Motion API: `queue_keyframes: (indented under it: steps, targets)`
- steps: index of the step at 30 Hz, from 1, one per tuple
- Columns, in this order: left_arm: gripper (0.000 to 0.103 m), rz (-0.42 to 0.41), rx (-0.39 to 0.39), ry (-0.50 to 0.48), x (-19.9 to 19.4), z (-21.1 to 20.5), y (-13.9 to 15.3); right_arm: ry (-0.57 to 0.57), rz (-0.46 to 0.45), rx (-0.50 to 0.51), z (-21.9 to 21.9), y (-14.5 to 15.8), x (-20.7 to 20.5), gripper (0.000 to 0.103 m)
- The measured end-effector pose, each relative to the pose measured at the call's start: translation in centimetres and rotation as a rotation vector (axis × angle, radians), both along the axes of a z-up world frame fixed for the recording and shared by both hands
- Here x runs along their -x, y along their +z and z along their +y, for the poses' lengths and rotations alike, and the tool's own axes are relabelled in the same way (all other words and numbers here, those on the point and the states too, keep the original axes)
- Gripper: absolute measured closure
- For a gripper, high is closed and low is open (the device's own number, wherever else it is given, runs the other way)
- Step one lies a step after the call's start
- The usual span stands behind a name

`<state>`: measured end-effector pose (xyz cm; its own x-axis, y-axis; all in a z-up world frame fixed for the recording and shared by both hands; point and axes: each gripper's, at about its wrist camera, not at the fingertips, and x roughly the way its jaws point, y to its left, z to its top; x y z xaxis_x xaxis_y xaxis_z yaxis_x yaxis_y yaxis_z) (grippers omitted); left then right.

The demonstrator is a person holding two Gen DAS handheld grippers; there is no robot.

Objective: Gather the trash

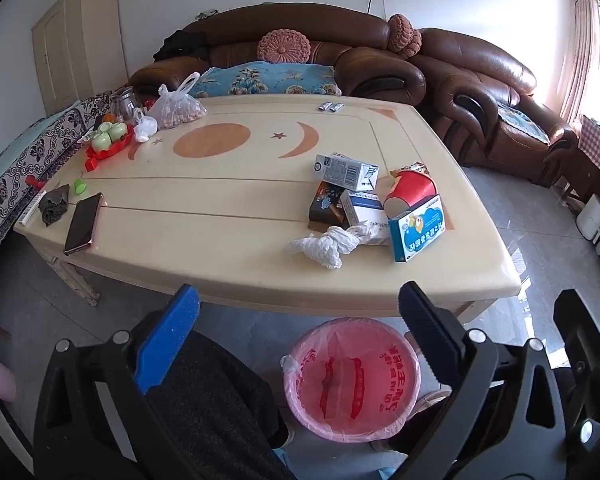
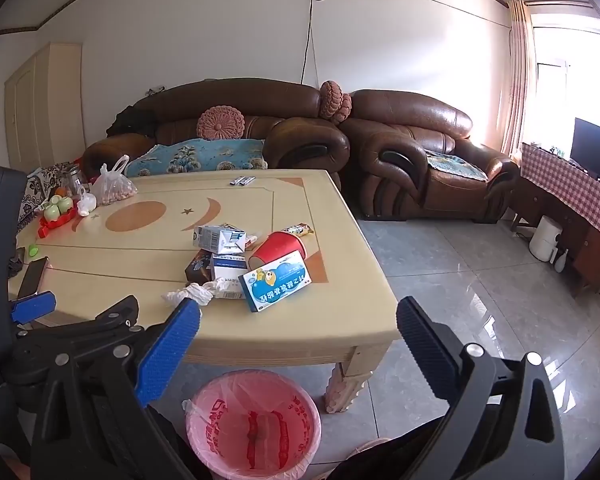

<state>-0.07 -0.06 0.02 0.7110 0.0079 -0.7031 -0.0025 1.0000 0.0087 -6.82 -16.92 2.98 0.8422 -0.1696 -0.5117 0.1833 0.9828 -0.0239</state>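
Both tongs, left (image 1: 300, 312) and right (image 2: 298, 328), are spread wide and hold nothing. They hang before the near edge of the worktop (image 1: 220, 288), above the bin (image 1: 352, 380) on the floor, both tilted downward. The trash lies near the worktop's right edge: tissue (image 1: 324, 246), blue box (image 1: 418, 228), red cup (image 1: 410, 190). The risk, I think: the boxes overlap, so a grasp on one may push another off that edge.

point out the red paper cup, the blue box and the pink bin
red paper cup (image 1: 412, 189), left wrist view, on its red side wall
blue box (image 1: 418, 229), left wrist view, on its printed front face
pink bin (image 2: 256, 426), right wrist view, on the liner inside
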Motion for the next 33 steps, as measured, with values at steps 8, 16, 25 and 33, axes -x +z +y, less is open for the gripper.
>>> queue_keyframes:
  steps: [8, 16, 25, 33]
  targets:
    - [0.005, 0.005, -0.024, 0.006, -0.3, -0.6, 0.2, 0.000, -0.003, -0.006, -0.1, 0.1, 0.1, 0.006]
    - [0.005, 0.020, -0.032, 0.008, 0.0, -0.3, 0.3, 0.007, -0.002, -0.012, -0.1, 0.3, 0.0, 0.006]
    - [0.005, 0.001, -0.016, 0.003, -0.2, -0.1, 0.4, 0.013, -0.001, -0.019, -0.1, 0.3, -0.1, 0.006]
    - [0.005, -0.022, -0.001, 0.006, -0.1, -0.1, 0.4, 0.021, 0.000, -0.019, 0.0, 0.4, -0.2, 0.006]
